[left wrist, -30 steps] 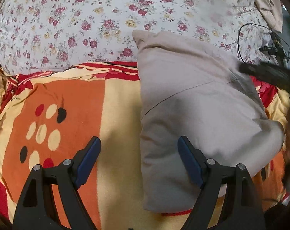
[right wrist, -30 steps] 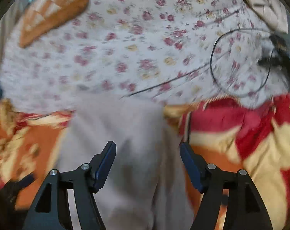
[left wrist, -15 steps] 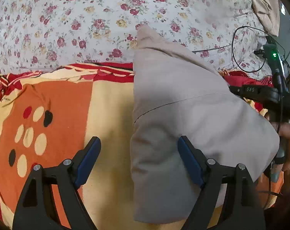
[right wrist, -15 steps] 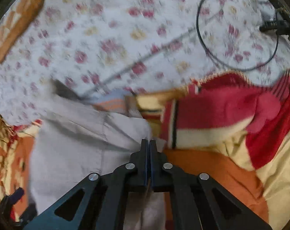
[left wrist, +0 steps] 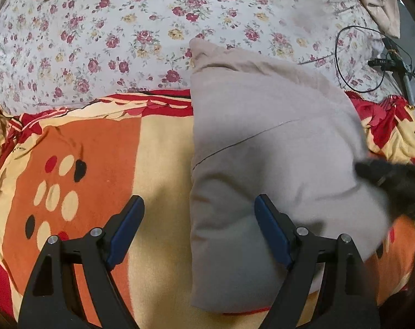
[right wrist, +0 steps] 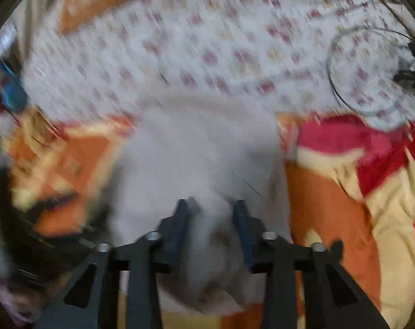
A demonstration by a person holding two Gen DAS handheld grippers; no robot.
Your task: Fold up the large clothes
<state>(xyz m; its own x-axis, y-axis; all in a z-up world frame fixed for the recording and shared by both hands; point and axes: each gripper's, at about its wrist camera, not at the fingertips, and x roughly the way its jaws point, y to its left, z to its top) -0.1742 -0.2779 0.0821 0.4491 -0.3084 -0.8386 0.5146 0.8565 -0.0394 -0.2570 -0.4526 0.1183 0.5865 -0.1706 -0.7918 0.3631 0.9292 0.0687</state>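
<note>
While the grey garment covers the blanket — cable beyond.

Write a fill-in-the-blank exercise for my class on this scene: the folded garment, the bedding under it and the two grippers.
1. The folded garment is ____ in colour.
2. Its far corner lies on the ____-patterned sheet.
3. The left gripper hangs over the blanket with its jaws ____.
4. A looped black ____ lies on the sheet at far right.

Missing words: grey; flower; open; cable
</note>
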